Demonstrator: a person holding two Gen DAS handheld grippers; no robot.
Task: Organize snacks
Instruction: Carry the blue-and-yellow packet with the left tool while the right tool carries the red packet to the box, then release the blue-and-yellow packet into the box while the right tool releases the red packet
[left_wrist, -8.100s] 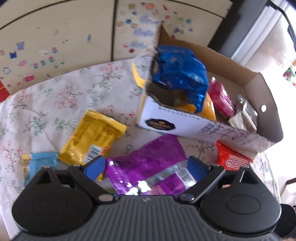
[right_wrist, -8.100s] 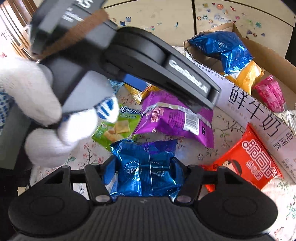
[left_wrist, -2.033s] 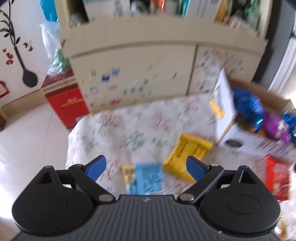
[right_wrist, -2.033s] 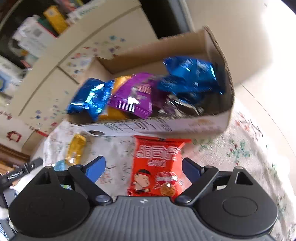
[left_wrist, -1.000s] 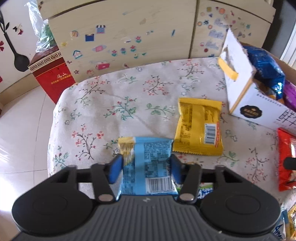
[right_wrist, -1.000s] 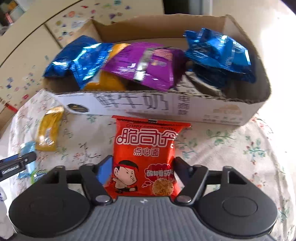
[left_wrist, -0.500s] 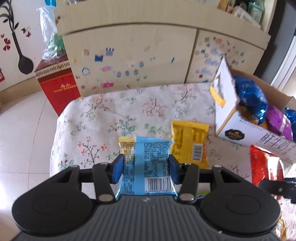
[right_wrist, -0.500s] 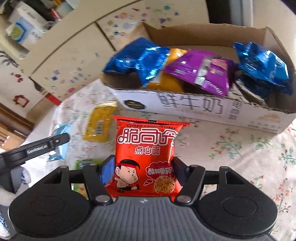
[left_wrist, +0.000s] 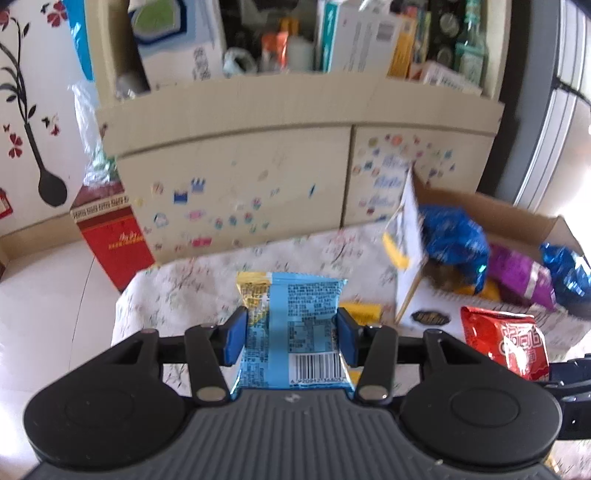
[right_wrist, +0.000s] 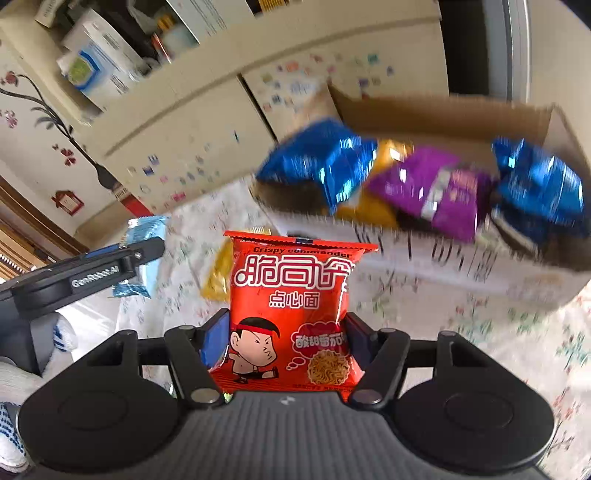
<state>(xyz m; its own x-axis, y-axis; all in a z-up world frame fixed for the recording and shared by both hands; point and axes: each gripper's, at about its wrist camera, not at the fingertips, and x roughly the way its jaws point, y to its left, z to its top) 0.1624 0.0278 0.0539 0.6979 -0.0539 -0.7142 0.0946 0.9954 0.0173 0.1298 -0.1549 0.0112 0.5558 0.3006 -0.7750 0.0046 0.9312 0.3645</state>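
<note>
My left gripper (left_wrist: 290, 338) is shut on a light blue snack packet (left_wrist: 295, 332) and holds it lifted above the floral tablecloth (left_wrist: 177, 295). My right gripper (right_wrist: 284, 338) is shut on a red noodle-snack packet (right_wrist: 291, 314), also lifted; that packet shows at the right of the left wrist view (left_wrist: 506, 343). The cardboard box (right_wrist: 443, 107) stands ahead to the right, holding blue (right_wrist: 321, 162), purple (right_wrist: 436, 188) and orange bags. It also shows in the left wrist view (left_wrist: 417, 295). A yellow packet (left_wrist: 364, 310) lies on the cloth beside the box.
A beige cabinet with stickers (left_wrist: 240, 173) stands behind the table, with cluttered shelves above. A red box (left_wrist: 110, 240) stands on the floor at left. The left gripper and gloved hand show at the left of the right wrist view (right_wrist: 74, 277).
Both grippers have risen and tilted up with their packets held; the table and box look lower and farther away, and the view is motion-blurred.
</note>
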